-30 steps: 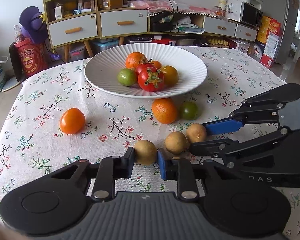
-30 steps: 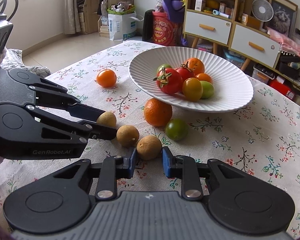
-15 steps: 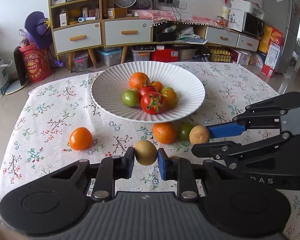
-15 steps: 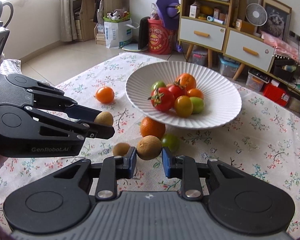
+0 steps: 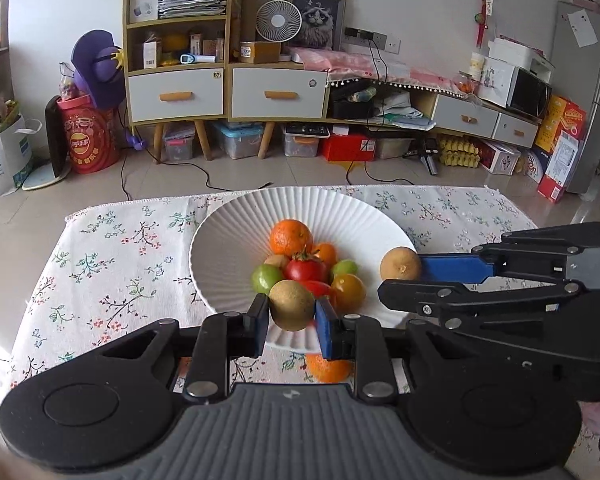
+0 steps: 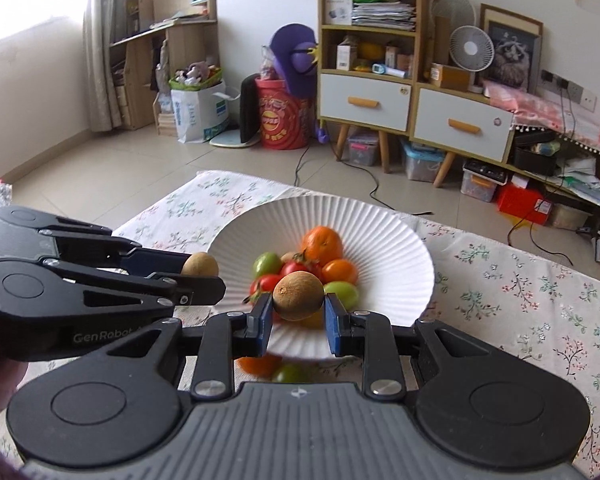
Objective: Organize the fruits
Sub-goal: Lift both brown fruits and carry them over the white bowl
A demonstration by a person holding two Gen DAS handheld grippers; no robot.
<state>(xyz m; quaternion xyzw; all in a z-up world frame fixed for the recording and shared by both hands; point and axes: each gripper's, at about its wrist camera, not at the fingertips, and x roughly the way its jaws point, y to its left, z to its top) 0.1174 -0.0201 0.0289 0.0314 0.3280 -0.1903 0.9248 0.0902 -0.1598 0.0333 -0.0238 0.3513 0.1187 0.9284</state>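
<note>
Above the near rim of a white plate (image 5: 228, 236) on a flowered tablecloth (image 5: 112, 264), two hand-held grippers each carry a small brown fruit toward the pile already there. The left gripper (image 5: 291, 316) pinches its brown fruit (image 5: 291, 305) between both fingers, at about 6 o'clock from the plate's centre. The right gripper (image 6: 298, 312) grips a second brown fruit (image 6: 298, 295) the same way, also near 6 o'clock in its own view. In the plate sit an orange (image 5: 291, 237) at 12 o'clock of the heap, a red tomato (image 5: 306, 269) in the middle, and green and yellow tomatoes around it. Most of the fruit appears gathered. Neither carried fruit is released yet. Under the near rim, at 6 o'clock, an orange fruit (image 5: 327, 368) and a green one (image 6: 290, 373) lie on the cloth, apparently the remaining work.
</note>
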